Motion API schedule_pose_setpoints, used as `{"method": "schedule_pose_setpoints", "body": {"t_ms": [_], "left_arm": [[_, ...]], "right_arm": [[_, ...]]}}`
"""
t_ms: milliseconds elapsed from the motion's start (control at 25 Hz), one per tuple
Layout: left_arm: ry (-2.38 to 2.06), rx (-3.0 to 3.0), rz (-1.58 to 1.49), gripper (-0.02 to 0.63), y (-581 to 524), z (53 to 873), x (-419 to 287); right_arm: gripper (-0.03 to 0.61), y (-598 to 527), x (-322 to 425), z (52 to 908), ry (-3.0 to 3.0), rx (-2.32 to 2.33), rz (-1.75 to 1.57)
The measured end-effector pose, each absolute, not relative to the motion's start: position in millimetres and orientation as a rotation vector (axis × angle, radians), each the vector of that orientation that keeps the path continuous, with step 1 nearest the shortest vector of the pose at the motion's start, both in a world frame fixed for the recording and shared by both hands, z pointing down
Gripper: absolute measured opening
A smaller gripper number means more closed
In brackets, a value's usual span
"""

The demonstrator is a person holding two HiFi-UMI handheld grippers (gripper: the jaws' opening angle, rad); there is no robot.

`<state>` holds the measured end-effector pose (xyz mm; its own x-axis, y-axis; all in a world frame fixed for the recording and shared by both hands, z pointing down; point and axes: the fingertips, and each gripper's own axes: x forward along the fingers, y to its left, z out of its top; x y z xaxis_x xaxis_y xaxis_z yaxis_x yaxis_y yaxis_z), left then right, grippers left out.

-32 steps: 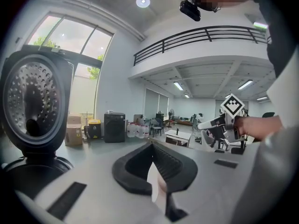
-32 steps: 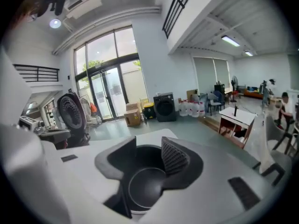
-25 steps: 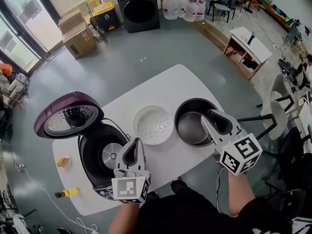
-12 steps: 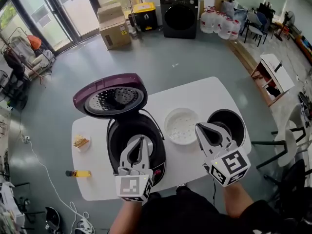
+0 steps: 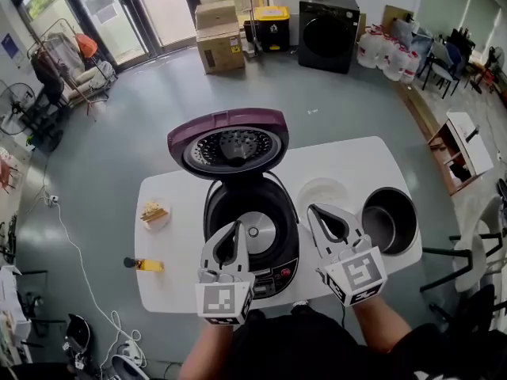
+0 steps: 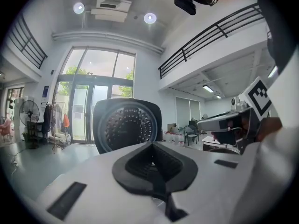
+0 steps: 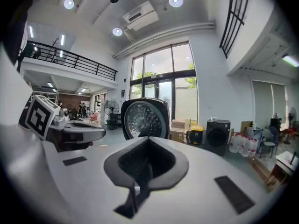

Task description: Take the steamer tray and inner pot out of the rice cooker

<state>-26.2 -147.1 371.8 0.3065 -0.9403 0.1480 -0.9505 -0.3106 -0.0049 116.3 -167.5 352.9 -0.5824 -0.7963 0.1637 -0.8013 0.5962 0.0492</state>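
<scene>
Now | inner pot (image 5: 389, 220) right of right gripper (image 5: 317, 213) | jaws together, empty

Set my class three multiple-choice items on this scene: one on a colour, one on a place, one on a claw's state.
1. The rice cooker's lid is: A green; B purple; C white.
2. The inner pot stands: A on the floor; B inside the cooker; C on the table, right of the steamer tray.
3. The right claw is: A shut and empty; B open; C shut on the pot.
Answers: B, the raised lid is purple; C, the pot sits at the table's right end; A, its jaws meet with nothing between them.
</scene>
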Motion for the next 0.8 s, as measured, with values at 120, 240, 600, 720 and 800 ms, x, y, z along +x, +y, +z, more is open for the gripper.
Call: {"method": "schedule_pose_setpoints", "body": {"t_ms": [120,240,600,720,800], "left_arm": [[-1.794,2.466,0.178,0.0,-146,370,-34],[-1.789,2.46,0.171,0.0,-145,369,-39],[-1.775,2.467,0.154,0.0,-144,367,-45],[-1.769,2.467,0.148,0.0,-144,365,-49],[-1.765,2.465,0.146,0.0,-143,367,-48]], "right_arm": [[-0.002,-169,107,349,-2.664,1.347,0.029],[-0.002,-168,99,346,-2.665,1.348,0.025],[-0.002,-163,86,342,-2.665,1.358,-0.024],[-0.002,-164,81,344,-2.663,1.361,-0.028],[-0.002,-163,82,346,-2.661,1.361,-0.029]]}}
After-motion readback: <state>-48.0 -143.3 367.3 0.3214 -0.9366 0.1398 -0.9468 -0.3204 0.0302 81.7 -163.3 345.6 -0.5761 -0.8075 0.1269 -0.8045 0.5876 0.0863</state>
